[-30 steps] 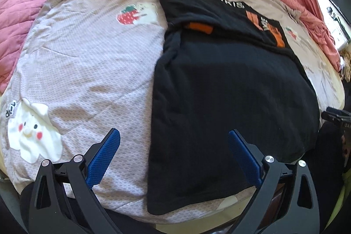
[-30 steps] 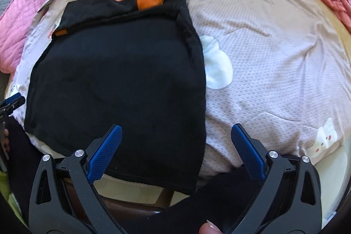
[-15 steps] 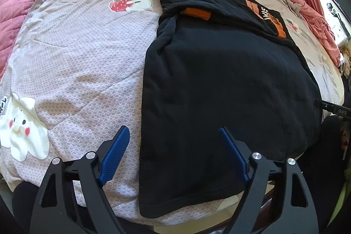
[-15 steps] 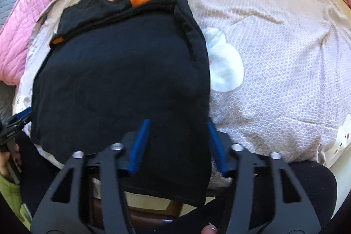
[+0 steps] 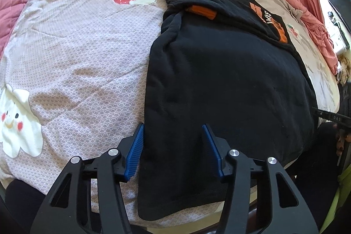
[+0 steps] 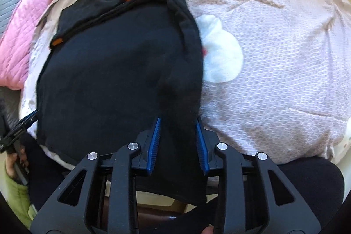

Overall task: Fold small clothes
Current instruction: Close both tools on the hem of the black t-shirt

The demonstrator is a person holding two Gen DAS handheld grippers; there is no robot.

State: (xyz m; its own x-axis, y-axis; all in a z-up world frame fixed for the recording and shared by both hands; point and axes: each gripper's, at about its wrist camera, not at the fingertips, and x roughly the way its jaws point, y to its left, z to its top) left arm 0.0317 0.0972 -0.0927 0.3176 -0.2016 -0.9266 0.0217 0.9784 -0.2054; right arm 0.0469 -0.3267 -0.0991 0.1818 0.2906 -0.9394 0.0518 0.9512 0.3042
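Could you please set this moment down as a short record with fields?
surface: bedspread with strawberry and ghost pictures
garment: black shirt, lying flat, top part with orange print folded down
left hand-held gripper: jaws have just been closing, astride the shirt's near left edge, pads not yet pressing
right hand-held gripper: jaws have just been closing, over the shirt's near right edge; grip unclear
beyond: pink quilt

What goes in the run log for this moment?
left gripper: closing around black garment left edge | right gripper: closing around right edge | garment flat on bedspread | fold pending
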